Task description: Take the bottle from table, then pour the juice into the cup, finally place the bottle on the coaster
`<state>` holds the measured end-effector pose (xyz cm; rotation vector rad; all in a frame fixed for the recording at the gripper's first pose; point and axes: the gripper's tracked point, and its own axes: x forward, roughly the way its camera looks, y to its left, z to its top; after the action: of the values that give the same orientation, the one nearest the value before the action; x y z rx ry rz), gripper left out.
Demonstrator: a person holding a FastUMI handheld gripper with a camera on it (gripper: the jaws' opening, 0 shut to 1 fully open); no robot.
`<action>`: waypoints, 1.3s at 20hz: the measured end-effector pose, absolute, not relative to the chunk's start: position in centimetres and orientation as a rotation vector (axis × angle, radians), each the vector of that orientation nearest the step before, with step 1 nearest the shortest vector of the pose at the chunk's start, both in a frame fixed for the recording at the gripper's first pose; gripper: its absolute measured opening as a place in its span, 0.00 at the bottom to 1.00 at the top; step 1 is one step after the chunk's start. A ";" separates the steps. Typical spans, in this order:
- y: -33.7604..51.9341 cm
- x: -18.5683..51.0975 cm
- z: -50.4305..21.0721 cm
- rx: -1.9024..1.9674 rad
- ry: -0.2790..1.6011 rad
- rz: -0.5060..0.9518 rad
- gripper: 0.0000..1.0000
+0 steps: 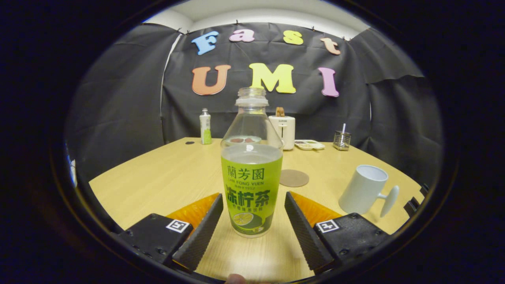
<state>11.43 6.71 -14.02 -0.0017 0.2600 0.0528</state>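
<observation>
Fingers (209,225) apart, flanking upright bottle (251,177)

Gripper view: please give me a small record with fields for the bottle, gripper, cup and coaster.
bottle: uncapped bottle upright on the table, between the fingers, neither touching
gripper: gripper open
cup: white cup upright, right of the bottle, handle pointing right
coaster: round coaster flat, bare, just beyond the bottle
background: small bottle, white appliance at far edge
</observation>
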 end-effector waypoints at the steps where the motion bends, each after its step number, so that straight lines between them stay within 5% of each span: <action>1: 6.4 11.6 -14.0 -0.002 0.261 0.043 1.00; 12: 6.6 12.1 -13.6 -0.013 0.296 0.058 0.82; 26: 4.5 10.7 -6.5 0.301 0.281 0.035 0.80</action>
<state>10.73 4.50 -6.52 0.3012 0.2810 0.0354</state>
